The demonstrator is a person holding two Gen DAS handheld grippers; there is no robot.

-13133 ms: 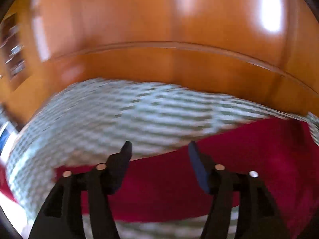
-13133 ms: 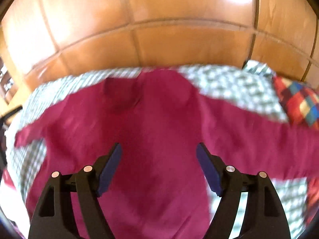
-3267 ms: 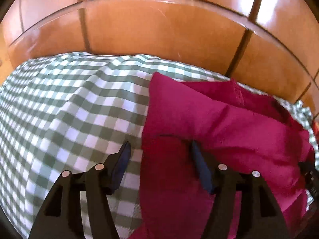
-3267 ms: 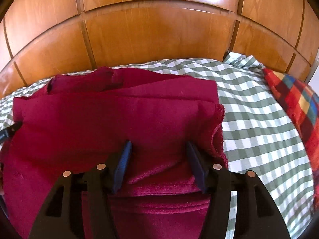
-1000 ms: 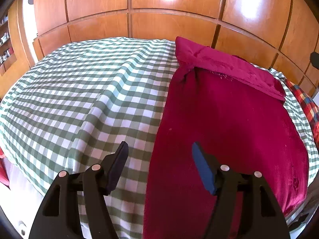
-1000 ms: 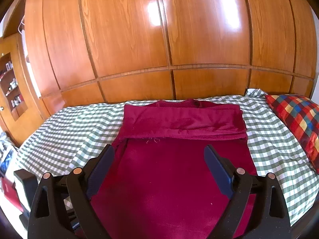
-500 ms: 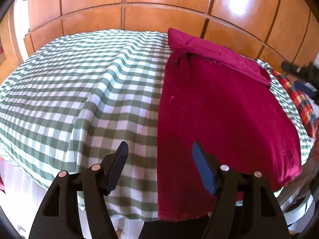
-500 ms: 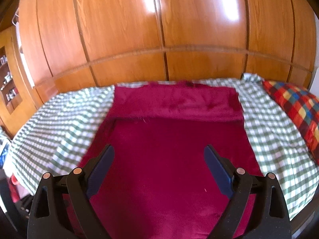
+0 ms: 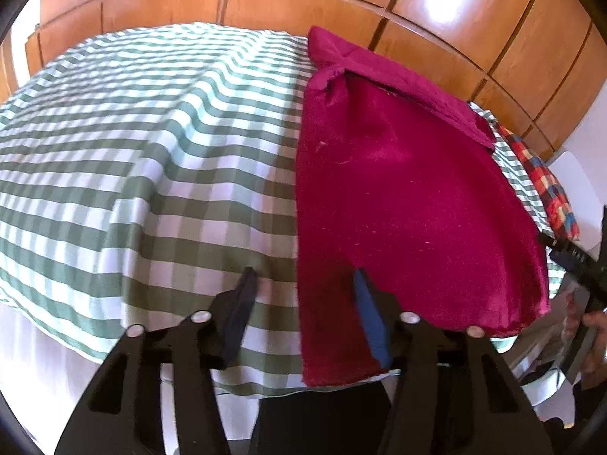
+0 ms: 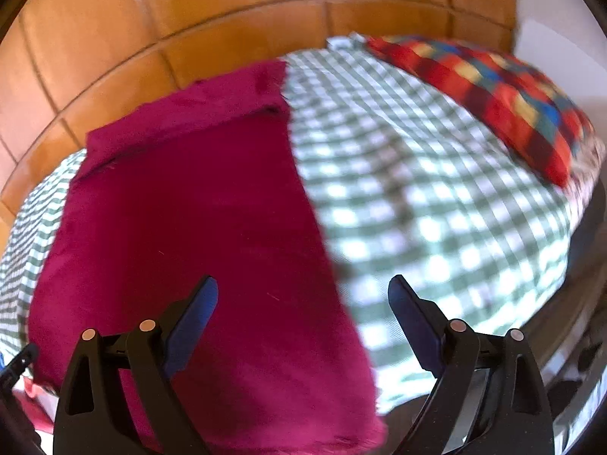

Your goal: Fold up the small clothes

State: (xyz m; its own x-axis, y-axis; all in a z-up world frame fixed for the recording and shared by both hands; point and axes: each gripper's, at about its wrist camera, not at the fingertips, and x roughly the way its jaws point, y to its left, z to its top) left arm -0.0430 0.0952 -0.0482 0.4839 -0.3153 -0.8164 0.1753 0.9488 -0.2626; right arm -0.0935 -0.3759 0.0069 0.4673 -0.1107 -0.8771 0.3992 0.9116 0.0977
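Here, a green-checked bedspread (image 9: 144, 144) carries the crimson garment (image 9: 398, 197), lying flat with its far end folded over and its near hem at the bed's edge. The left gripper (image 9: 303, 295) and right gripper (image 10: 303, 303) hang spread, each straddling a near side edge.

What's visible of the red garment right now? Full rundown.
The crimson garment looks like soft, napped fabric with specks of lint. It lies flat as a long rectangle on the green checked bedspread. Its far end is folded back into a band near the wooden panelling, and its near hem drapes over the bed's edge. Both grippers, left and right, are open, straddling its two near corners.
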